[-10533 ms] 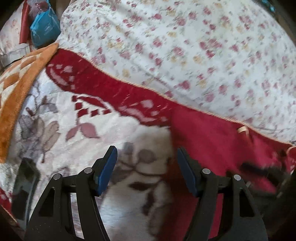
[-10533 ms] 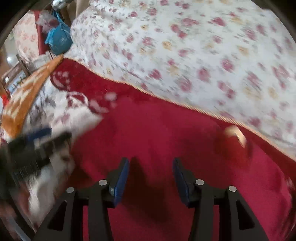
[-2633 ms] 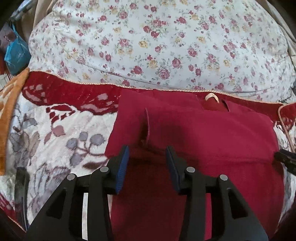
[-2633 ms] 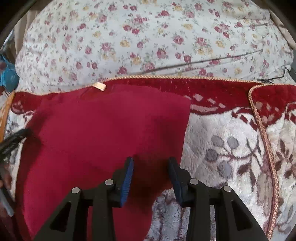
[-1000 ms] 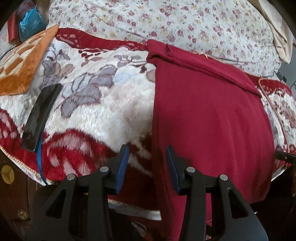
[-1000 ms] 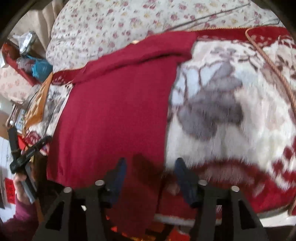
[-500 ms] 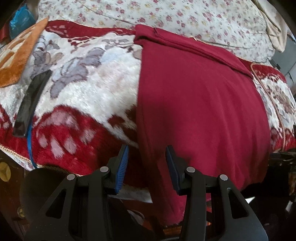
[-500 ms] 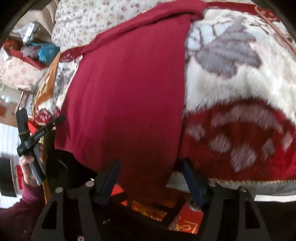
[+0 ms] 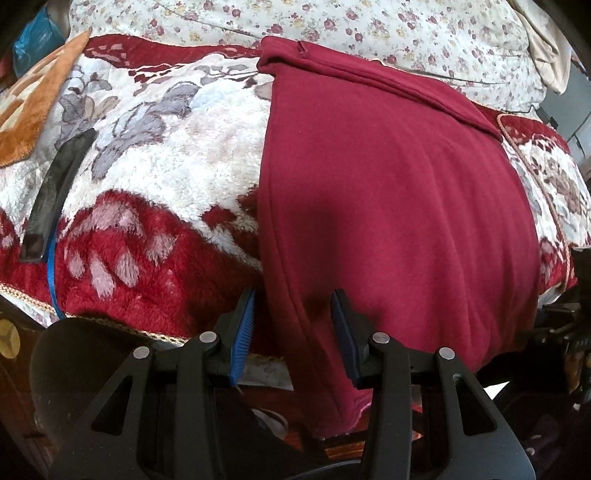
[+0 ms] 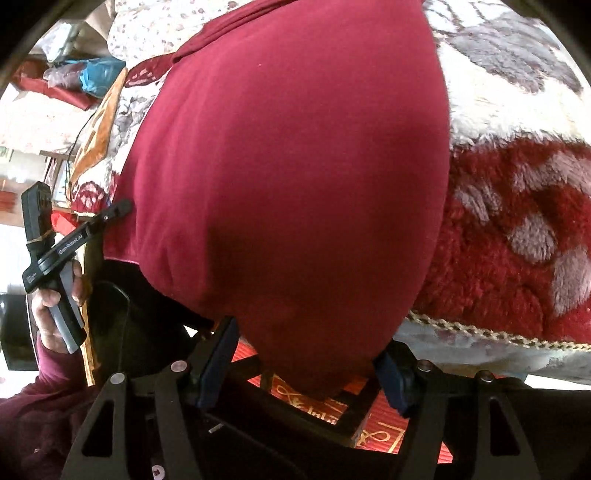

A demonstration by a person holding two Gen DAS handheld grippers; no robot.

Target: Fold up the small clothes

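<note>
A dark red garment (image 9: 388, 192) lies flat on the plush blanket (image 9: 166, 155), and its lower end hangs over the bed's front edge. My left gripper (image 9: 293, 325) is open at that edge. The garment's left side seam runs down between its blue pads, which do not press on it. In the right wrist view the hanging hem (image 10: 314, 332) bulges down between the fingers of my right gripper (image 10: 304, 360). That gripper stands wide open around the cloth. A hand holds the left gripper (image 10: 123, 206) at the cloth's far corner.
A black flat device (image 9: 55, 192) with a blue strap lies on the blanket at the left, beside an orange mat (image 9: 33, 110). A floral quilt (image 9: 369, 29) lies behind the garment. Below the bed's braided edge (image 10: 480, 332) is a red patterned surface (image 10: 314, 410).
Both grippers have come down to the bed's front edge. The right jaws have widened, and the hanging hem now fills the gap between them. The left jaws keep the same gap.
</note>
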